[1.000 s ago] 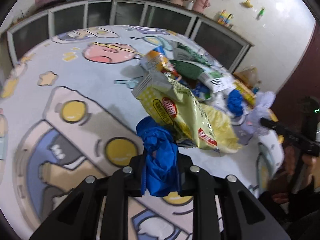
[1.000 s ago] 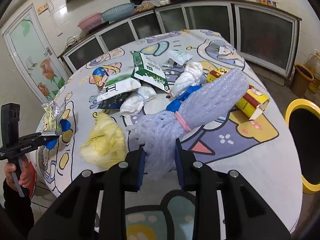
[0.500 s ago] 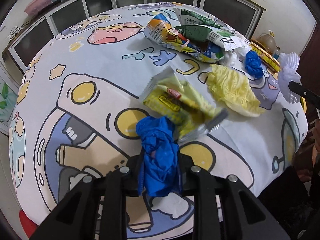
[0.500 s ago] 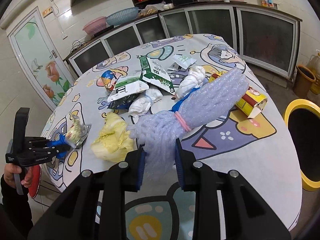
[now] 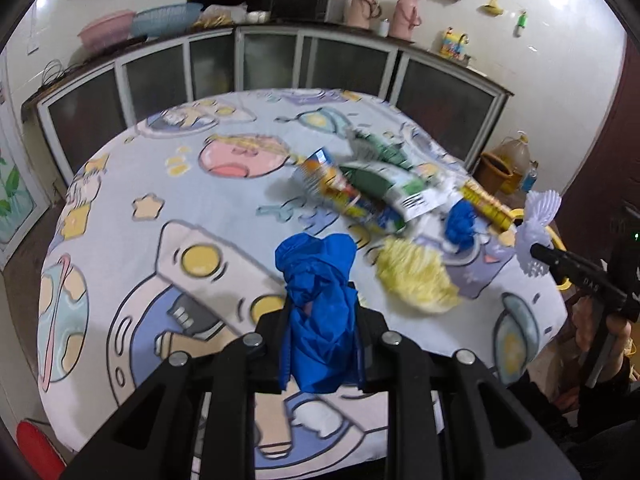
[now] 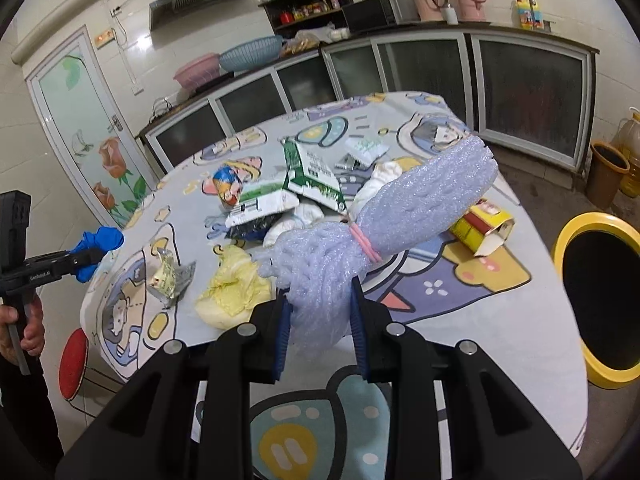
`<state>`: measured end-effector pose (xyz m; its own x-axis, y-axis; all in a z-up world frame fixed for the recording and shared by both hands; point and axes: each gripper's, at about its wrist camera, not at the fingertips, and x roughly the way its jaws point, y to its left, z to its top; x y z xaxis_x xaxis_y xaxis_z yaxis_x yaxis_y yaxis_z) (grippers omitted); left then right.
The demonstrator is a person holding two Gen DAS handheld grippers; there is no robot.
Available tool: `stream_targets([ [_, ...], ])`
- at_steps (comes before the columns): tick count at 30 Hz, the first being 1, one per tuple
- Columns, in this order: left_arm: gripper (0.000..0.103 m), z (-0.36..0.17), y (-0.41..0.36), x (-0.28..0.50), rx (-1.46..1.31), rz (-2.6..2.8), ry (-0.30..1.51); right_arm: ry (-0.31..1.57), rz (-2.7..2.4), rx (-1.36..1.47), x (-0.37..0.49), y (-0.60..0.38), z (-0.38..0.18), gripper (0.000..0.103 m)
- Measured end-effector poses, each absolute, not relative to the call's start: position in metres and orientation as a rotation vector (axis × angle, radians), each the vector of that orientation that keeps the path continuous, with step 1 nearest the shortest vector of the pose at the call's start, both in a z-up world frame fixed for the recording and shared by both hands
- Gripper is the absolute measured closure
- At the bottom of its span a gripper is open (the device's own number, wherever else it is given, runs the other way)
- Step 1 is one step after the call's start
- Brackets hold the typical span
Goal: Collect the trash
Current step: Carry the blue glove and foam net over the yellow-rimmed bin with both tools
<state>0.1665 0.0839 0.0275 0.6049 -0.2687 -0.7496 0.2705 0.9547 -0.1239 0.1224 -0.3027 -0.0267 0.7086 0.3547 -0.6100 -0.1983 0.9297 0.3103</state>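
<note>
My left gripper (image 5: 320,318) is shut on a crumpled blue plastic wad (image 5: 316,272), held above the near side of the cartoon-print table (image 5: 132,184). From the right wrist view that gripper (image 6: 86,258) hangs off the table's left edge with the blue wad (image 6: 102,240) in it. A yellow snack wrapper (image 6: 168,276) lies loose on the cloth below it. My right gripper (image 6: 320,308) is shut on a lavender foam net (image 6: 404,212) tied with a pink band. The left wrist view shows that foam net (image 5: 538,216) at the table's right edge.
A yellow crumpled bag (image 6: 232,292), green-and-white cartons (image 6: 312,176), white wads, a second blue scrap (image 5: 460,224) and a yellow-red box (image 6: 480,228) lie mid-table. A yellow-rimmed bin (image 6: 596,300) stands on the floor at right. A red stool (image 6: 74,364) sits at left.
The yellow snack wrapper that hung with the blue wad in my left gripper has dropped onto the table. The left gripper rose and pulled back. The right gripper lifted slightly with the foam net.
</note>
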Motion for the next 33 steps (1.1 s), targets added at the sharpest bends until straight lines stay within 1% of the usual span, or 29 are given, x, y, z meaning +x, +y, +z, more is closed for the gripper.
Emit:
stream_targets([
  [8,0.082,0.035,0.02,0.185,-0.047,-0.486,0.84,0.654,0.239,0.217,0.099,-0.337,-0.008,0.077],
  [13,0.082,0.038,-0.04,0.194,-0.022,-0.626,0.816,0.605,0.105,0.164,0.081,-0.36,0.01,0.077],
  [18,0.082,0.035,-0.095,0.206,0.007,-0.719,0.838,0.528,-0.061,0.084,0.061,-0.385,0.023,0.077],
  [25,0.082,0.027,-0.164,0.225,0.029,-0.814,0.855,0.481,-0.254,0.052,0.042,-0.428,0.026,0.077],
  [33,0.082,0.02,-0.243,0.234,0.088,-0.914,0.851,0.45,-0.379,0.047,0.029,-0.474,0.015,0.076],
])
